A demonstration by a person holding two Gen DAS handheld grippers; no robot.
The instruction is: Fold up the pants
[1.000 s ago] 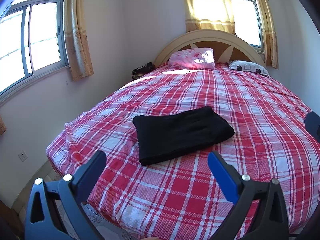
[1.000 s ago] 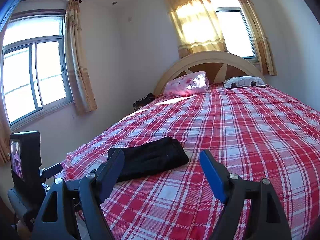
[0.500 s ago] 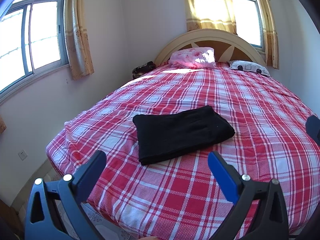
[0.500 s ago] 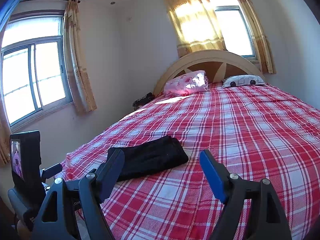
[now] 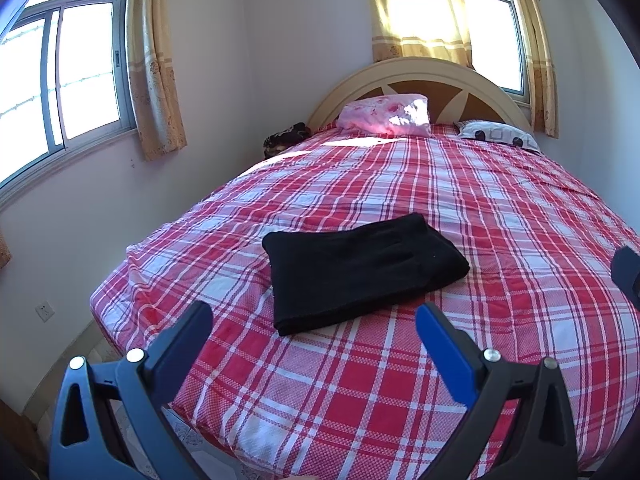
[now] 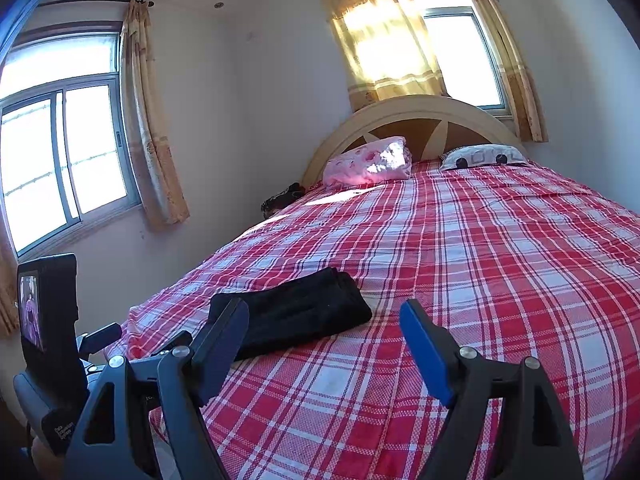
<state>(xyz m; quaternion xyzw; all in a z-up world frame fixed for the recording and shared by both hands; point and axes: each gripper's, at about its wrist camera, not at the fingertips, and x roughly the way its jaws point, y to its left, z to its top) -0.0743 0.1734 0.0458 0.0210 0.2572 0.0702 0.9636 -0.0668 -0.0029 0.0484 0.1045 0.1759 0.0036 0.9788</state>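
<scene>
Pants, black and folded into a neat rectangle, lie on the red plaid bedspread just ahead of the left gripper. Both it and the right gripper gape wide, holding nothing.

Black soft-fabric pants: folded into a compact, roughly rectangular stack of several layers, lying flat on the red-and-white plaid bedspread. Position: toward the foot edge of the bed, nearer its left edge. Long axis runs slantwise to the foot edge. Layered fold edges visible at the right end.
</scene>
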